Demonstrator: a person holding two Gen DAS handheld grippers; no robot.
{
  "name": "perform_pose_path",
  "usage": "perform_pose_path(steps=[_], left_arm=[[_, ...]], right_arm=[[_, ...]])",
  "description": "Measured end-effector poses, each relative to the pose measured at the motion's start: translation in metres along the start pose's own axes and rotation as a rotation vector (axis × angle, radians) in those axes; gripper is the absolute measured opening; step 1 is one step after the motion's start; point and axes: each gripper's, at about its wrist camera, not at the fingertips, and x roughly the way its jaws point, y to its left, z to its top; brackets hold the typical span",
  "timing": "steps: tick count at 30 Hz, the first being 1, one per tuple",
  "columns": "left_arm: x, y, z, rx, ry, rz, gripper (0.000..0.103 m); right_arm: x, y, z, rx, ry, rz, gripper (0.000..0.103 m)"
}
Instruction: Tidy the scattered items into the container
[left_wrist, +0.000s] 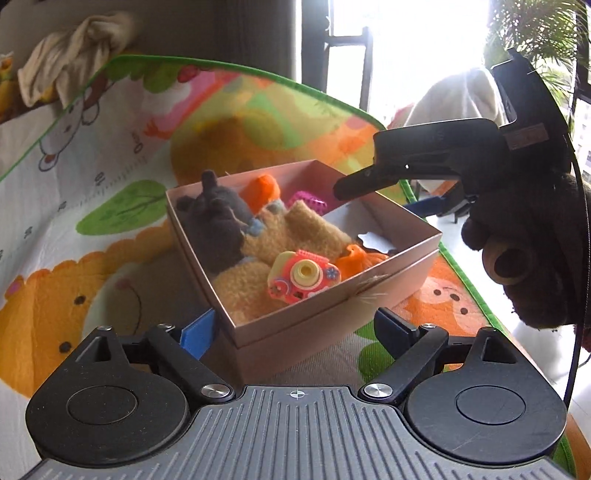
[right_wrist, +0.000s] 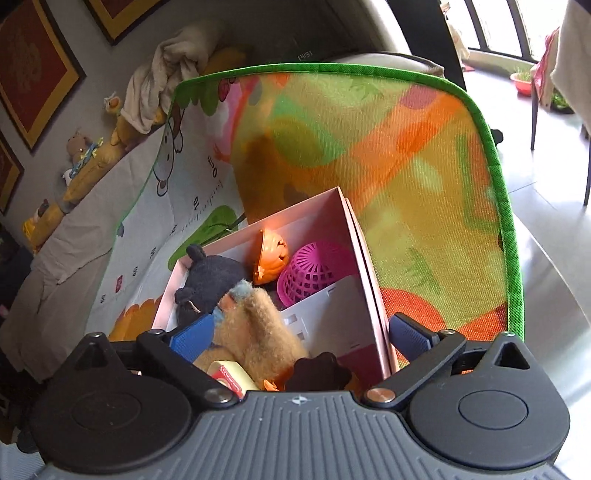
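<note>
A pink cardboard box (left_wrist: 306, 317) (right_wrist: 325, 210) sits on the play mat. It holds a grey plush (left_wrist: 218, 221) (right_wrist: 210, 280), a tan plush (left_wrist: 295, 229) (right_wrist: 258, 325), a pink toy camera (left_wrist: 303, 277), an orange pumpkin (right_wrist: 269, 258) and a magenta basket (right_wrist: 314, 273). My left gripper (left_wrist: 297, 332) is open, with the box's near corner between its fingers. My right gripper (left_wrist: 373, 199) (right_wrist: 301, 336) is open above the box, one pad over the plush toys and the other outside the right wall. A dark brown furry shape (left_wrist: 535, 240) (right_wrist: 317, 373) hangs under it; I cannot tell what it is.
The colourful green-edged mat (left_wrist: 92, 166) (right_wrist: 406, 166) ends just right of the box, with tiled floor (right_wrist: 546, 184) beyond. A cream cloth (left_wrist: 74, 51) lies on a sofa behind the mat. Chair legs stand at the far right.
</note>
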Motion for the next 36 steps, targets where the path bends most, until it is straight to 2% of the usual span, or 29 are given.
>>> perform_pose_path(steps=[3, 10, 14, 17, 19, 22, 23, 24, 26, 29, 32, 36], left_arm=[[0.002, 0.014, 0.002, -0.009, -0.008, -0.014, 0.093], [-0.007, 0.063, -0.001, -0.046, -0.011, 0.03, 0.093], [-0.007, 0.082, -0.003, -0.065, -0.032, 0.067, 0.093], [-0.006, 0.089, -0.005, -0.093, -0.068, 0.062, 0.093], [-0.008, 0.09, -0.008, -0.111, -0.087, 0.054, 0.093], [-0.016, 0.089, -0.018, -0.132, -0.111, 0.034, 0.095], [-0.018, 0.086, -0.019, -0.13, -0.118, 0.033, 0.095], [-0.018, 0.084, -0.02, -0.124, -0.123, 0.032, 0.096], [-0.016, 0.081, -0.02, -0.11, -0.133, 0.042, 0.097], [-0.014, 0.082, -0.022, -0.108, -0.143, 0.043, 0.097], [-0.018, 0.085, -0.024, -0.123, -0.141, 0.025, 0.097], [-0.02, 0.094, -0.028, -0.145, -0.11, 0.011, 0.097]], right_arm=[[0.009, 0.019, -0.004, -0.025, 0.015, 0.002, 0.103], [0.035, 0.067, -0.004, -0.07, 0.032, 0.018, 0.103], [0.044, 0.085, -0.005, -0.155, 0.04, -0.013, 0.103], [0.04, 0.089, -0.006, -0.226, 0.056, -0.021, 0.103], [0.031, 0.091, -0.004, -0.271, 0.026, -0.053, 0.103], [0.021, 0.104, 0.003, -0.357, -0.085, -0.132, 0.103], [0.022, 0.111, 0.008, -0.378, -0.097, -0.137, 0.102], [0.025, 0.119, 0.015, -0.386, -0.092, -0.121, 0.101], [0.038, 0.136, 0.031, -0.357, -0.042, -0.053, 0.08], [0.074, 0.161, 0.052, -0.297, 0.032, 0.006, 0.064], [0.11, 0.18, 0.059, -0.302, 0.074, 0.007, 0.064], [0.133, 0.175, 0.049, -0.294, 0.205, 0.015, 0.06]])
